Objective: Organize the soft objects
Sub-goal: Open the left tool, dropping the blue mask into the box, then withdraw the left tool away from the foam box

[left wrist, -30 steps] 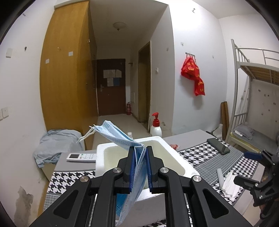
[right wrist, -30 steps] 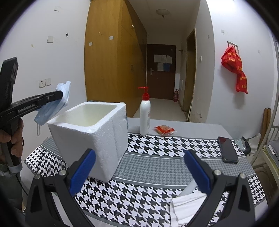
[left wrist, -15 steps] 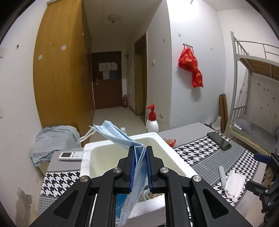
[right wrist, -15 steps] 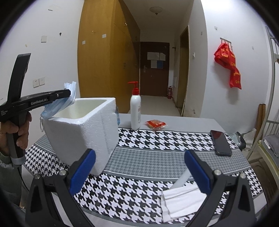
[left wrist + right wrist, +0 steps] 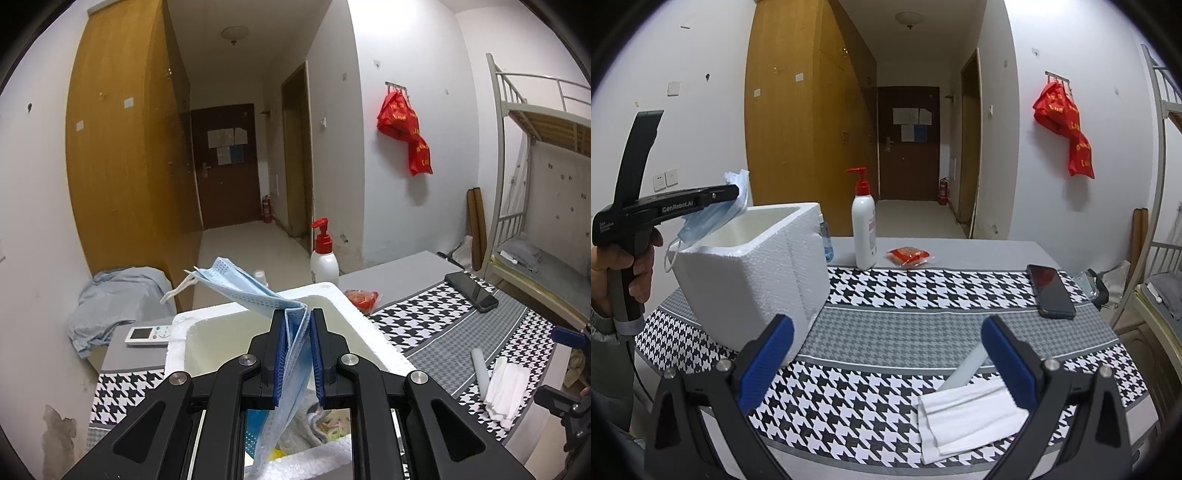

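Observation:
My left gripper [image 5: 297,354] is shut on a light blue face mask [image 5: 243,286], held over the open top of a white foam box [image 5: 373,343]. The mask hangs down into the box mouth. From the right wrist view the left gripper [image 5: 733,194] holds the mask [image 5: 709,221] at the near left rim of the foam box [image 5: 757,269]. My right gripper [image 5: 886,350] is open and empty, low over the table. A folded white cloth [image 5: 967,417] lies just in front of its right finger; it also shows in the left wrist view [image 5: 506,384].
A houndstooth cloth covers the table [image 5: 905,295]. A white pump bottle [image 5: 864,229], a red packet [image 5: 908,256] and a black phone [image 5: 1051,290] lie on it. A white tube [image 5: 967,365] rests by the cloth. A remote [image 5: 147,334] lies left of the box.
My left gripper has moved forward and lower with the mask, so it now hangs inside the box mouth. My right gripper has drifted slightly towards the white cloth.

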Demonstrator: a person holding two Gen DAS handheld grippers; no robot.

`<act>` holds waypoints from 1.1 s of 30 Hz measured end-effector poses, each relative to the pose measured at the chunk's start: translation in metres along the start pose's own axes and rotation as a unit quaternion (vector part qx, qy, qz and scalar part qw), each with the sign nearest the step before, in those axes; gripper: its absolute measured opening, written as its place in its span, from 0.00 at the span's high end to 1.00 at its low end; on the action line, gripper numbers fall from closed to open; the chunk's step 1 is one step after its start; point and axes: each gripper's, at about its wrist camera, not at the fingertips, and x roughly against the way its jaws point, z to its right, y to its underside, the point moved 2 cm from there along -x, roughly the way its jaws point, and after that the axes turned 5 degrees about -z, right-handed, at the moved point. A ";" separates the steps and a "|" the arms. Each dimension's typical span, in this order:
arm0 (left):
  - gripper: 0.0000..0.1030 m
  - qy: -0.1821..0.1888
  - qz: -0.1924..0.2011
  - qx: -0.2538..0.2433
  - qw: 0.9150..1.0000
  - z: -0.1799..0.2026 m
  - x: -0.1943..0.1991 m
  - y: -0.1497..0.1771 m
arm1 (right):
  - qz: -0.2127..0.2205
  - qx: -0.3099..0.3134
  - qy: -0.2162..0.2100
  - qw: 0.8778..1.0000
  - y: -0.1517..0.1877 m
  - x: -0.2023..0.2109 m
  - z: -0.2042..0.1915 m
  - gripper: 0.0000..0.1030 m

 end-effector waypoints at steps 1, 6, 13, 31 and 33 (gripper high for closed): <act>0.79 0.000 0.000 -0.001 1.000 0.001 -0.001 0.000 | 0.000 0.000 0.000 1.000 0.000 0.000 0.000 0.00; 0.18 -0.010 0.015 0.013 1.000 -0.001 0.002 -0.002 | 0.002 0.000 -0.002 1.000 0.001 0.001 0.002 0.00; 0.01 -0.004 0.032 0.043 0.999 -0.001 0.018 -0.001 | 0.008 -0.007 -0.001 1.000 0.000 0.006 0.008 0.00; 0.01 -0.015 0.086 0.045 0.995 0.035 0.088 0.021 | 0.041 0.003 -0.021 0.999 0.000 0.038 0.009 0.00; 0.01 -0.013 0.090 0.046 0.995 0.039 0.094 0.025 | 0.046 0.005 -0.023 0.999 0.002 0.042 0.009 0.00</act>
